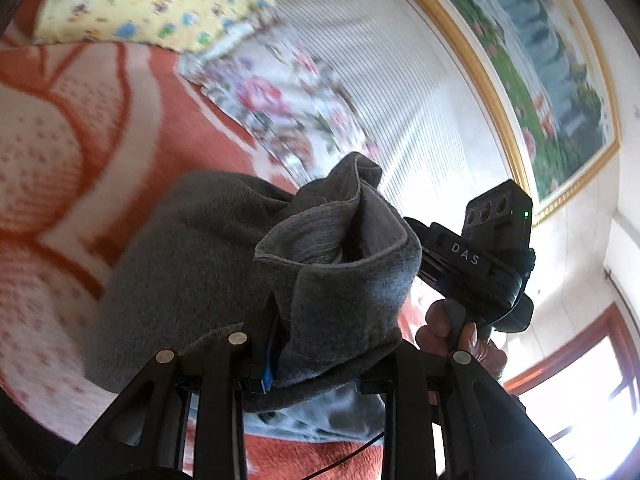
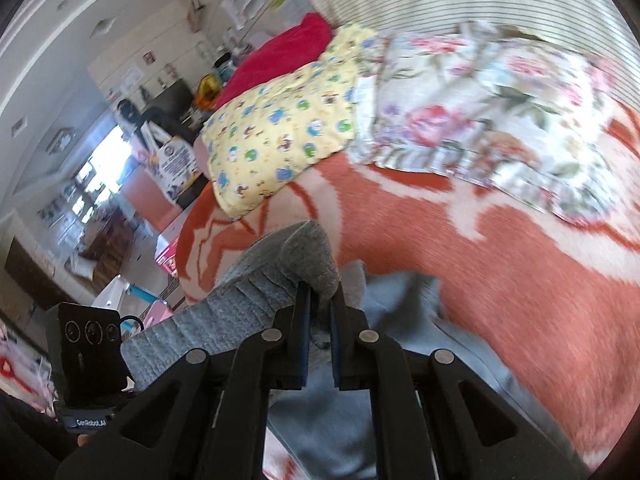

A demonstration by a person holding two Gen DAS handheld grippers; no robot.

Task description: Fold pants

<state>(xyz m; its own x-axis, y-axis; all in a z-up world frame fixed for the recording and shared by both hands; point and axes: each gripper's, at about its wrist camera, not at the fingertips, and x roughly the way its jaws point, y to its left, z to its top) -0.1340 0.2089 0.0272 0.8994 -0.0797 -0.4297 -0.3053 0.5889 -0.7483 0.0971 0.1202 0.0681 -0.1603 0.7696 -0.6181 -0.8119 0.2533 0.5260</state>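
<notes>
The grey pants [image 1: 224, 248] hang lifted over an orange-and-white blanket on the bed. My left gripper [image 1: 316, 344] is shut on a bunched edge of the pants; its right finger is hidden by the cloth. In the right wrist view my right gripper [image 2: 320, 308] is shut on the ribbed waistband of the pants [image 2: 256, 292], with lighter grey cloth trailing below. The other hand-held gripper [image 1: 480, 264] shows at the right of the left wrist view, and the left one [image 2: 90, 356] at the lower left of the right wrist view.
An orange-and-white blanket [image 2: 500, 264] covers the bed. A yellow printed pillow [image 2: 280, 128], a floral pillow [image 2: 480, 116] and a red blanket [image 2: 280, 56] lie at the head. A striped wall [image 1: 392, 80] and a framed picture [image 1: 540, 60] are behind. Furniture [image 2: 120, 128] stands beside the bed.
</notes>
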